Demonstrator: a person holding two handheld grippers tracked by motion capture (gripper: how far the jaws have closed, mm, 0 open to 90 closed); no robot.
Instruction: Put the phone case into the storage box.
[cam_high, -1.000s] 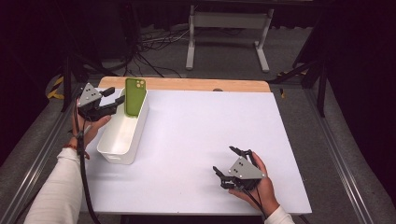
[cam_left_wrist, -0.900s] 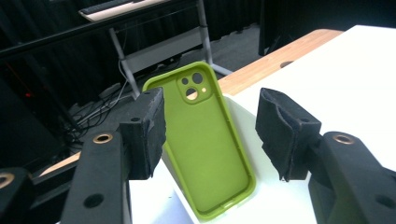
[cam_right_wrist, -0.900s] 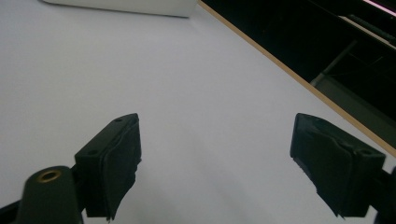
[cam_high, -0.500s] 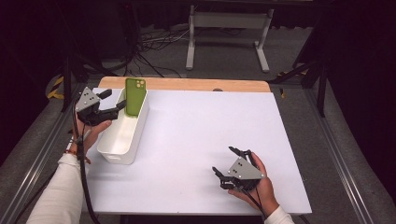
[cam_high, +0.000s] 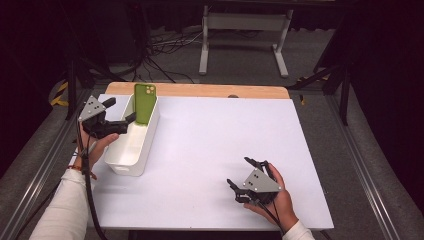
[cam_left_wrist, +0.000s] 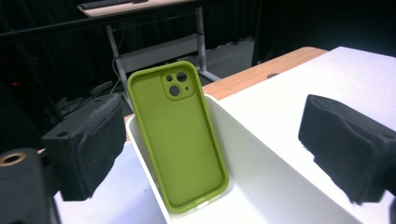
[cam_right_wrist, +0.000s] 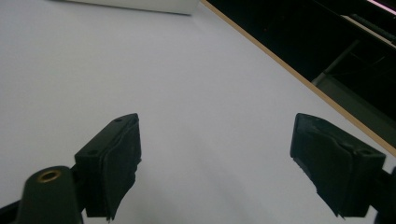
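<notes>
Left tool (cam_high: 121, 114) backed off, just opened wide — one phone case (cam_left_wrist: 176, 138), one bin (cam_high: 131, 150), right tool (cam_high: 248, 177) wide.

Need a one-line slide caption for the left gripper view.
Green phone case leans upright against the end wall of the white bin, between the open left claw.

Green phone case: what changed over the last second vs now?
The left hand-held gripper let go of the green phone case: its jaws have just been opening and now stand wide, pads clear of the case, drawn back slightly from it. The case leans upright against the far end wall of the white bin, as before. The right hand-held gripper stayed open on the white table.
</notes>
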